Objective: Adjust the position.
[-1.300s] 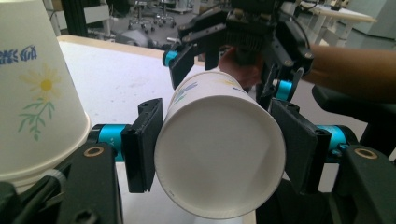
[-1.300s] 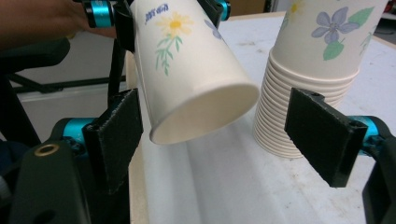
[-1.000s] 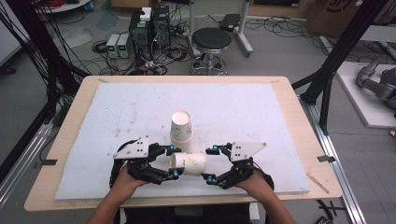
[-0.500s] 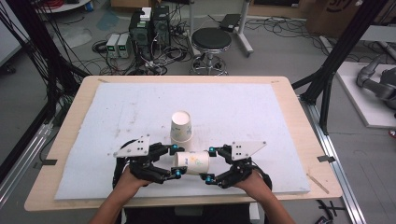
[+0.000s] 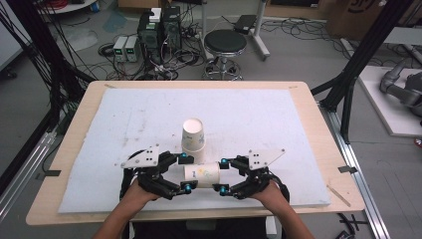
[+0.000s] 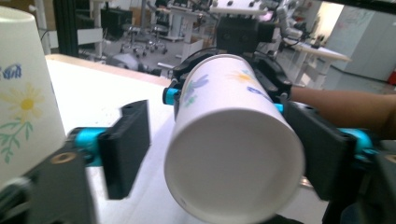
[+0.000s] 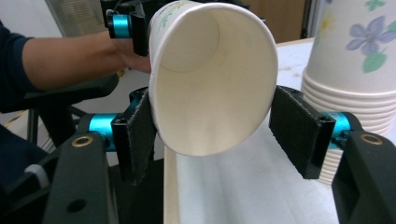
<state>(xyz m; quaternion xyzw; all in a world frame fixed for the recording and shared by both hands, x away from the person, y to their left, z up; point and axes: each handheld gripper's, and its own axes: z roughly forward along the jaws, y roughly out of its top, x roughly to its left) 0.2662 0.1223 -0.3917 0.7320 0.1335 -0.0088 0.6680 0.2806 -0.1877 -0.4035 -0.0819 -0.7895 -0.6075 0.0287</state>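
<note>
Handover under way, judging by the grips: right gripper [image 5: 222,175], jaws just closing, squeezes the paper cup's [image 5: 202,175] mouth oval; left gripper [image 5: 185,172], jaws just opened, released; cup stack [image 5: 193,140] just beyond.

Your L gripper [image 5: 185,172] sits near-left, level, pointing right; jaws just opened and stand apart, one pad off the cup [image 5: 201,175], the other beside it. Your R gripper [image 5: 222,174] is opposite, near-right, pointing left; jaws just closed, pads pinching the cup's open end out of round. Both forearms enter from the near edge, wrists low.
</note>
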